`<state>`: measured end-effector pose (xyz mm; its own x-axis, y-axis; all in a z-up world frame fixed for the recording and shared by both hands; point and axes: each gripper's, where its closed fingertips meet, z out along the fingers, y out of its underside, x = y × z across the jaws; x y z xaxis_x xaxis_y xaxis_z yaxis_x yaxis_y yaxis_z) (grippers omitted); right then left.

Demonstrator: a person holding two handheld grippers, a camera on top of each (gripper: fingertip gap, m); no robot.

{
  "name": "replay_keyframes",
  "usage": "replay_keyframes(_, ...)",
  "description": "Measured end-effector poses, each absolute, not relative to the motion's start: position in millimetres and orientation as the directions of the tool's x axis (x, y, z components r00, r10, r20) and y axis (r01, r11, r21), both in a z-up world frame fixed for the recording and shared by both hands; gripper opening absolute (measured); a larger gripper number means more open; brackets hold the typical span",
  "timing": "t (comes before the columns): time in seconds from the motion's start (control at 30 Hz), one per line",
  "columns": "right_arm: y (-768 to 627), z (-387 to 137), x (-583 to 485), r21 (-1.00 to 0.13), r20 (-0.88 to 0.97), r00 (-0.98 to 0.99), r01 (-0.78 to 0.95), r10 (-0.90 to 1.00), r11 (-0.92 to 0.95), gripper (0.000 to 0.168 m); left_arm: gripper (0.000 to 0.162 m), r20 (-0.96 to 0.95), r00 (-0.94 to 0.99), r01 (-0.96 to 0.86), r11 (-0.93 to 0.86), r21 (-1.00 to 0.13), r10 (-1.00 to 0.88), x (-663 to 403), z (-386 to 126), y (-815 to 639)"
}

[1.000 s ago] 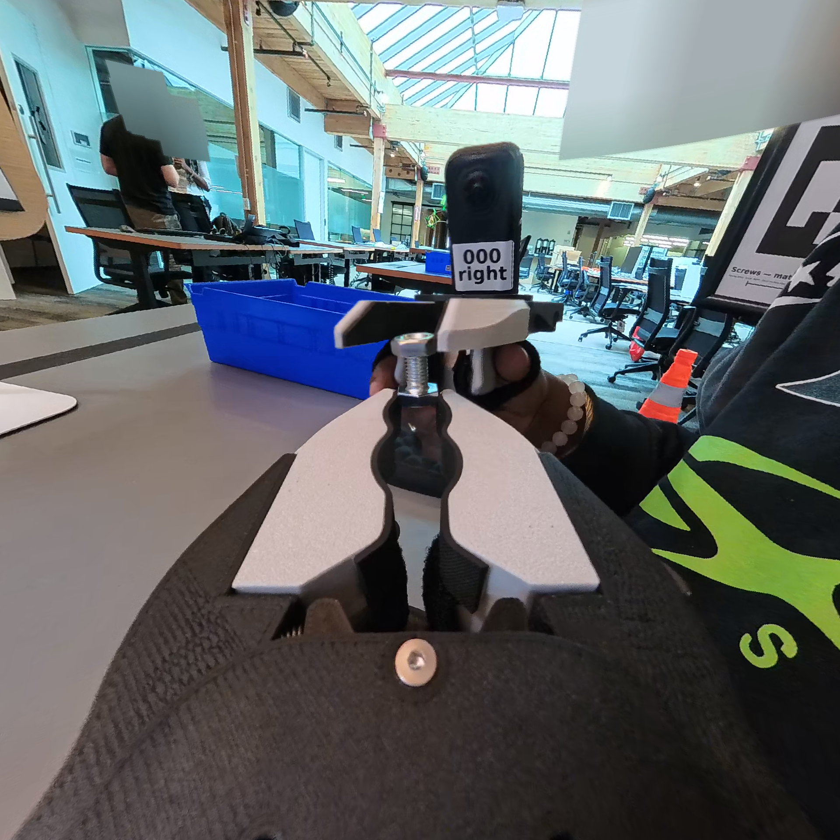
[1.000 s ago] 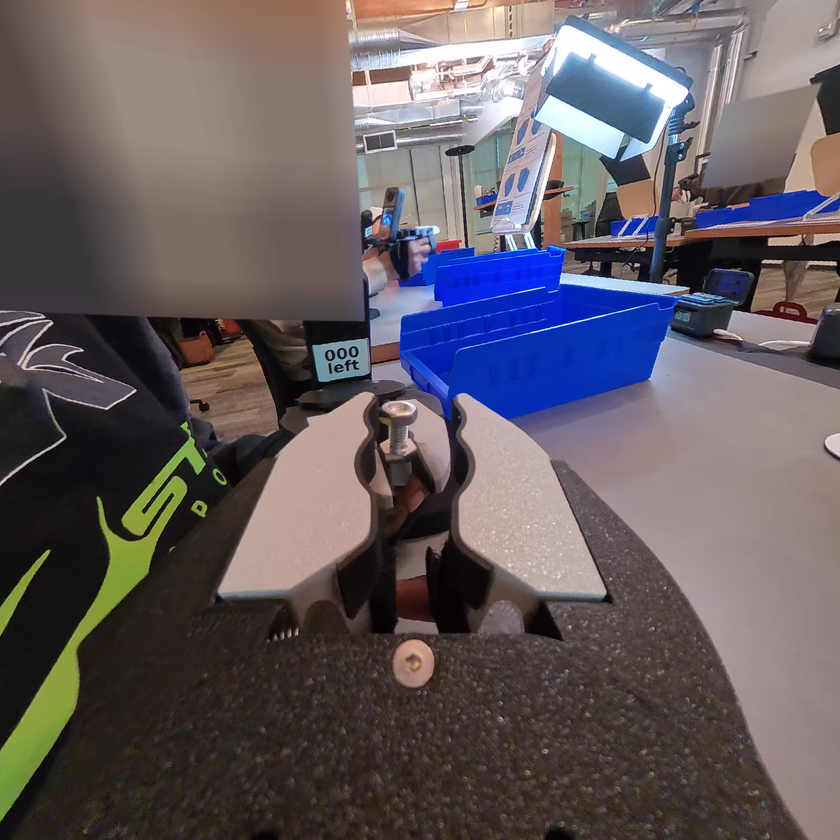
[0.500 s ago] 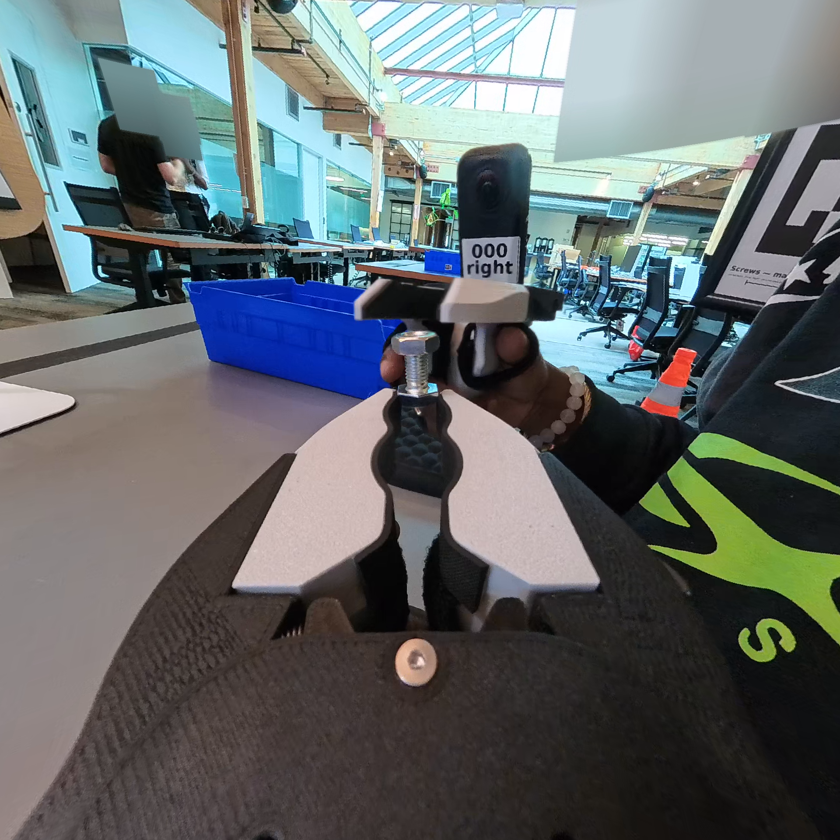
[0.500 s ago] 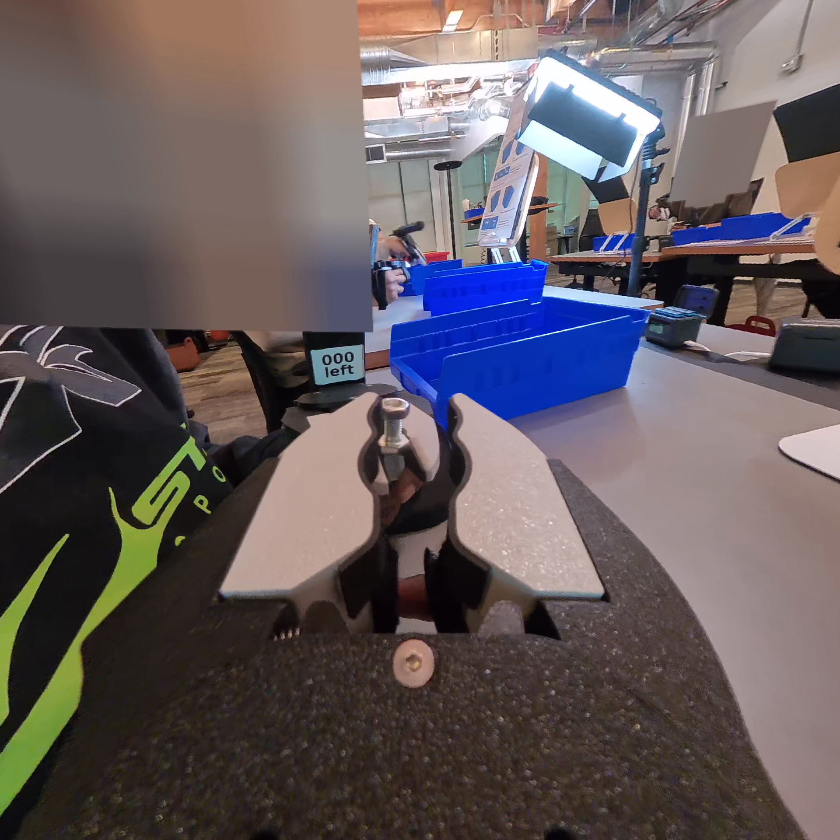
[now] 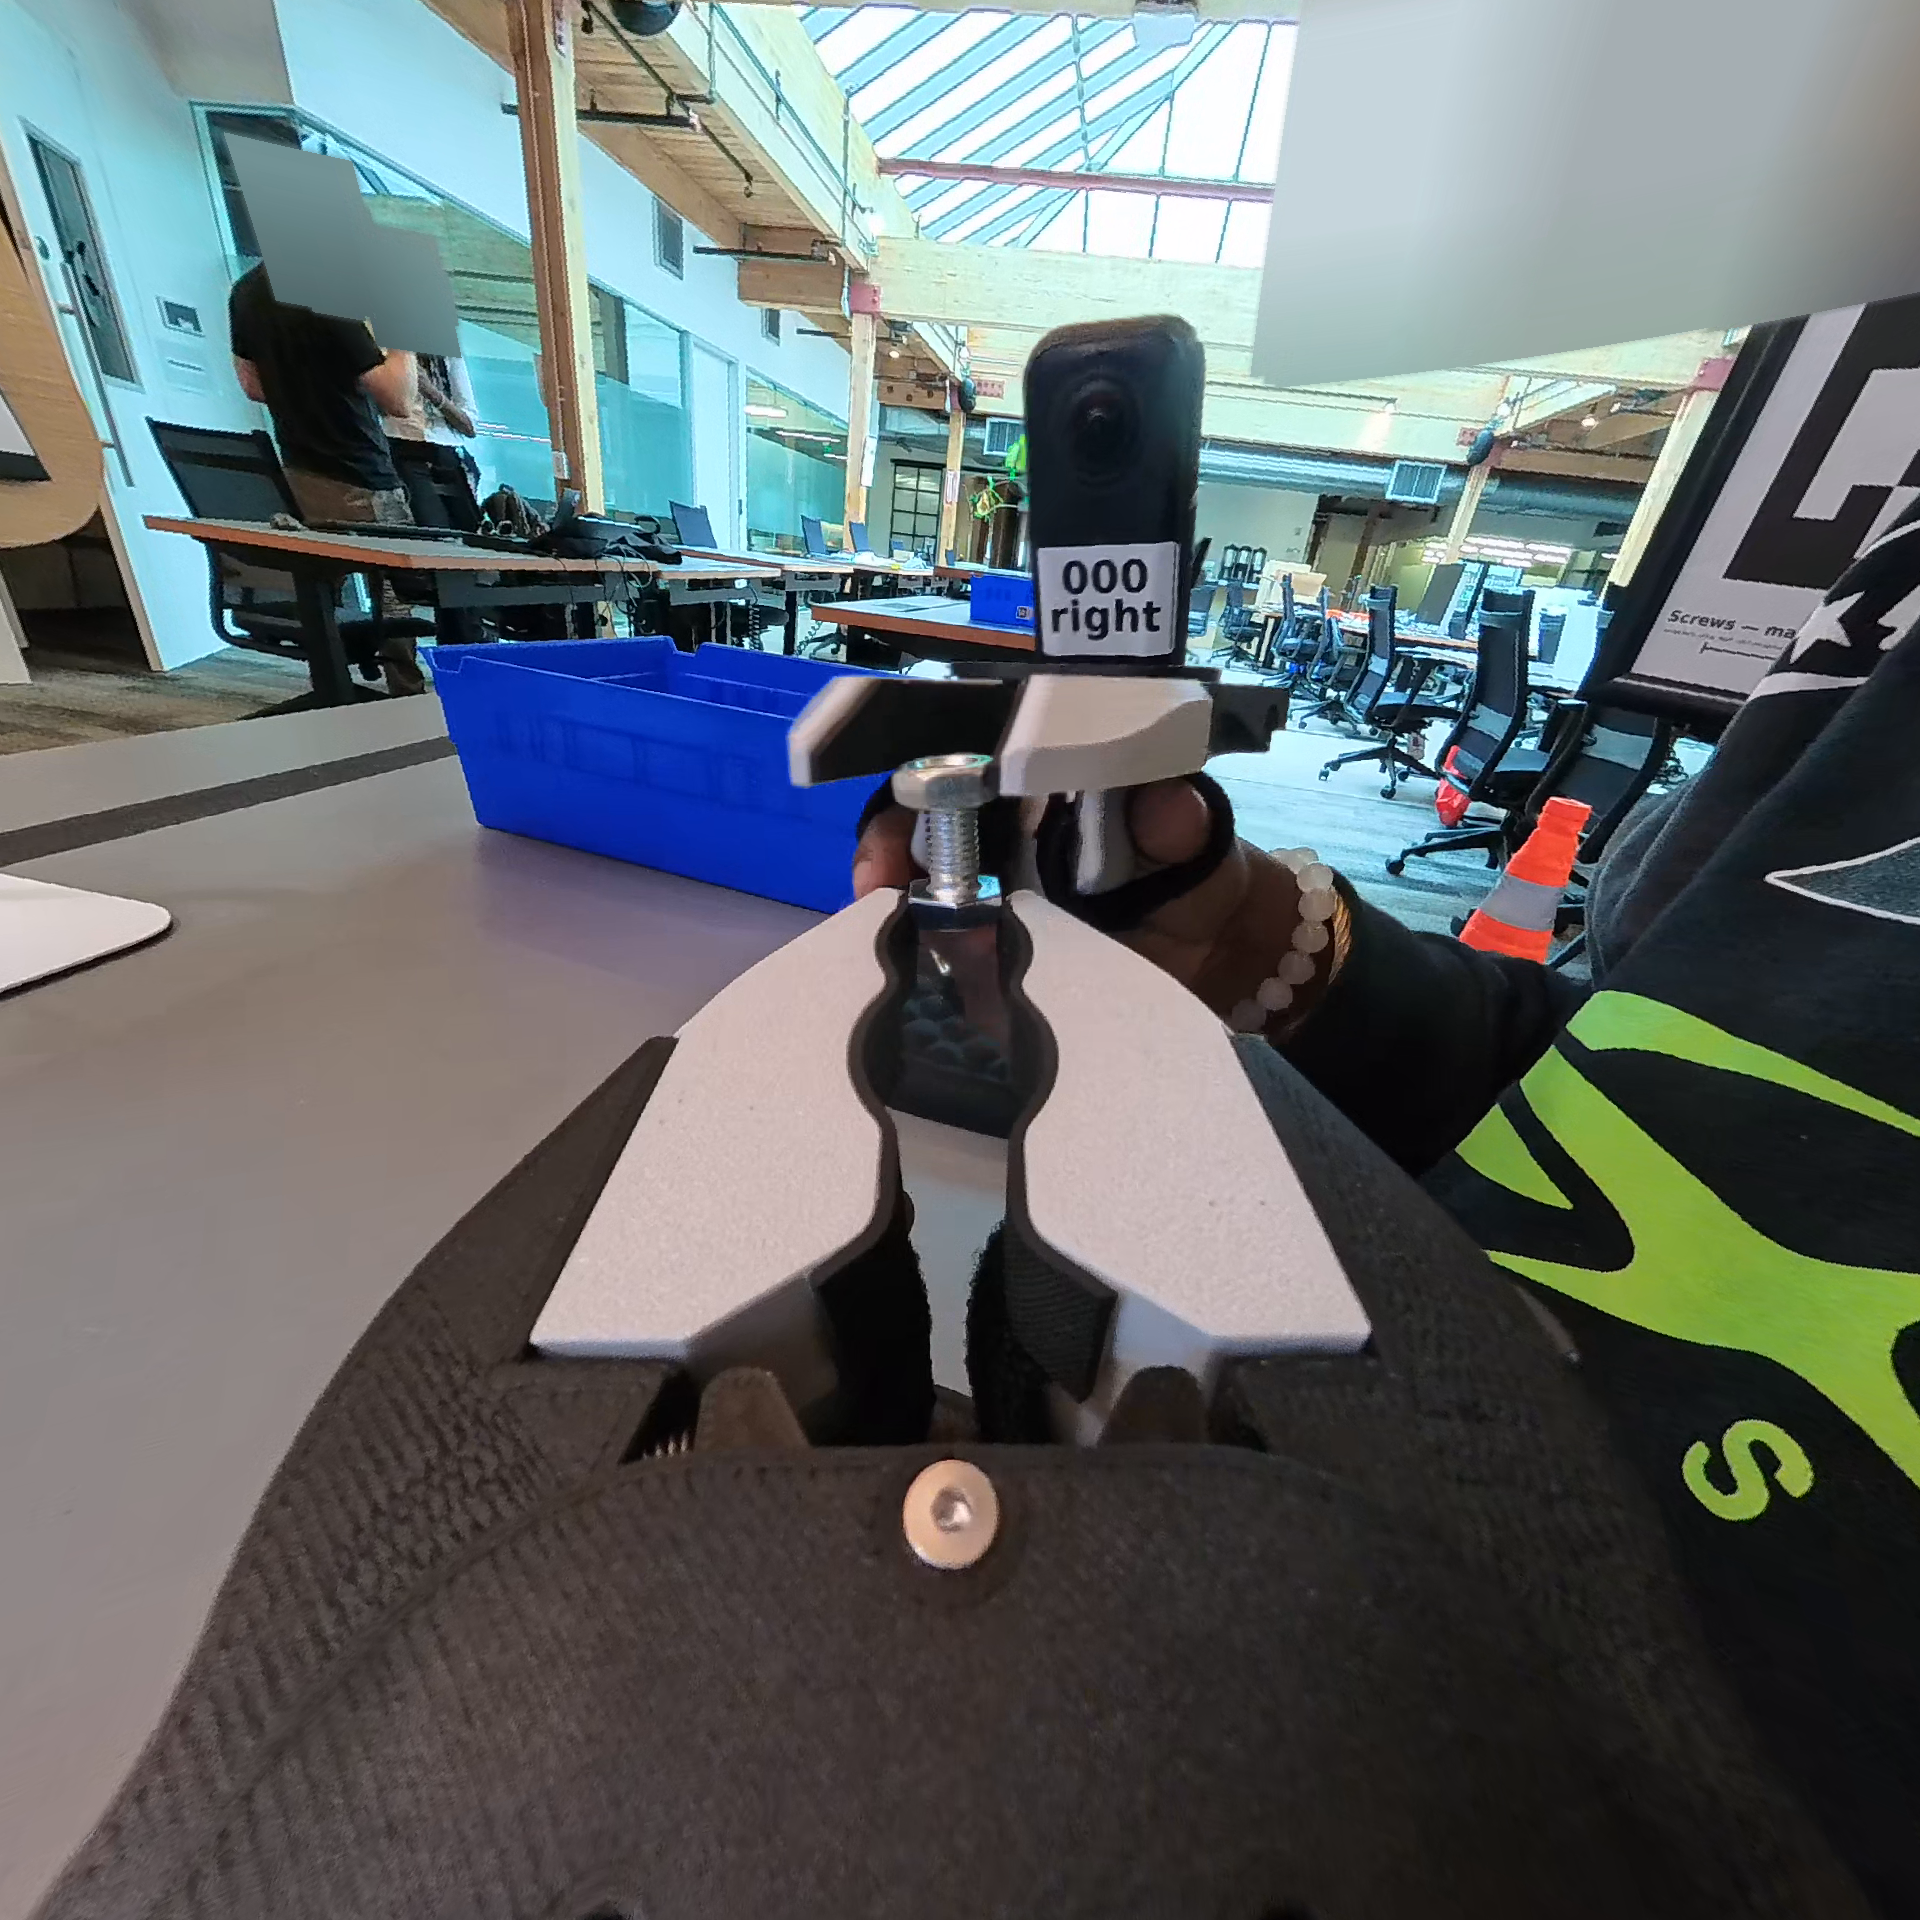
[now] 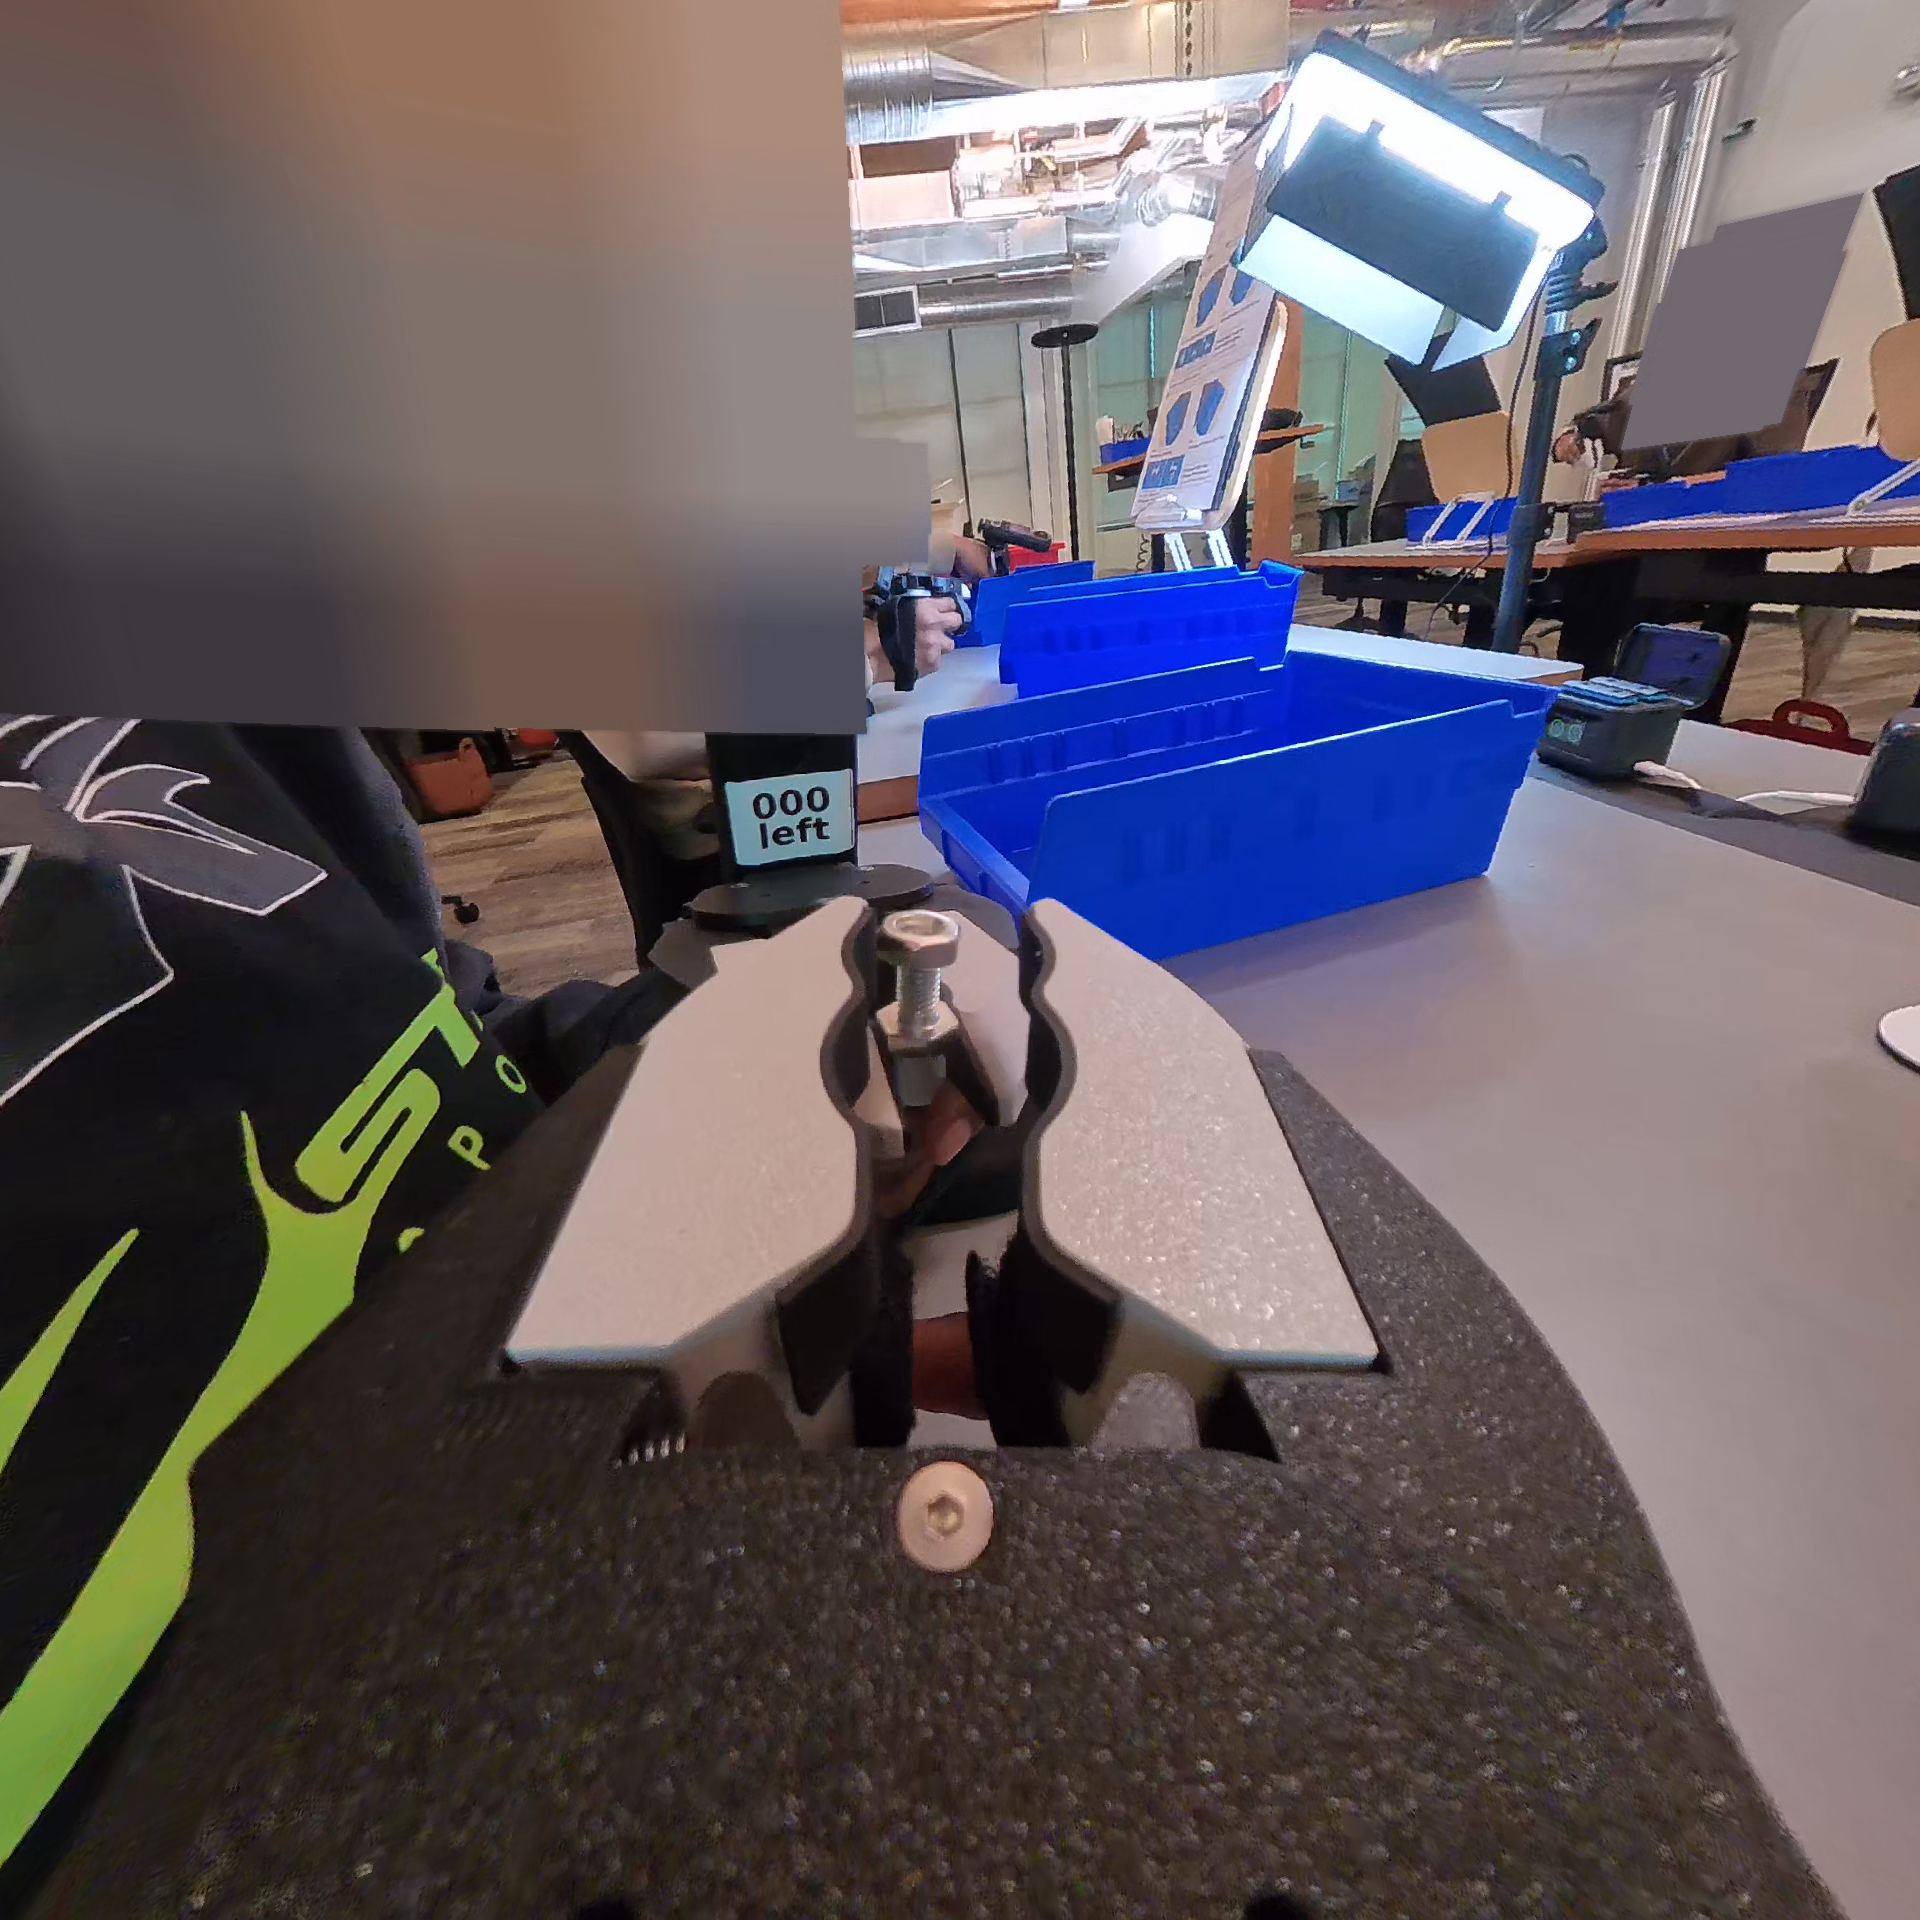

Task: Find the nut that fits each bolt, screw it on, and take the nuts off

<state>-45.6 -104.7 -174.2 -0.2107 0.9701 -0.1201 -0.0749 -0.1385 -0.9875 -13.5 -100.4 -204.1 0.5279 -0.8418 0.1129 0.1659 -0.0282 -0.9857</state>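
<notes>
- Silver hex-head bolt with threaded steel shank (image 5: 943,821) stands upright in the air between my two grippers, above the near edge of the grey tabletop (image 5: 312,1039), close to my torso.
- Small silver hex nut (image 5: 954,891) sits low on the shank; in the right wrist view the thread tip pokes out below it, so it looks well threaded on.
- Left gripper (image 5: 954,909): clenched on the nut, white fingertips pinching its flats from both sides. Reason, I judge: one side must lock the nut while the other side turns.
- Right gripper (image 6: 940,935): sits around the bolt head, which shows between the tips. Whether it is clamped on the head or merely closed near it, I can't tell; from the left view its fingers lie flat on top of the head.
- Grippers face each other nose to nose, axes crossed at the bolt. That keeps both cameras on the thread.
- Step, my guess: turning nut against bolt. On or off, a single moment doesn't say.
- Risk: tiny contact area on the nut; a slip drops the bolt onto the table.
- Blue plastic bin with dividers (image 6: 1247,831) is on the table well beyond the bolt; its contents are hidden from here.
- White flat pad (image 5: 62,940) lies at the far left of the table, apart from everything.
</notes>
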Motion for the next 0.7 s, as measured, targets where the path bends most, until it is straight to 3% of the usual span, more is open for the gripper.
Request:
replay_keyframes(0.27,-94.9,-172.4,-28.4,-0.988,-0.1,-0.169,-0.097,0.98,-0.118,0.008,0.015,0.11,0.528,0.163,-0.027,-0.986,-0.842,-13.0,-204.3,-100.4)
replay_keyframes(0.53,-103.3,-172.7,-40.3,-0.988,-0.108,-0.197,-0.087,0.974,-0.127,0.033,0.014,0.11,0.529,0.161,-0.027,-0.987,-0.841,-12.8,-204.6,-100.2)
replay_keyframes(0.7,-105.8,-175.6,-48.2,-0.99,-0.109,-0.201,-0.069,0.973,-0.125,0.034,0.014,0.107,0.53,0.159,-0.025,-0.987,-0.841,-12.6,-204.6,-100.4)
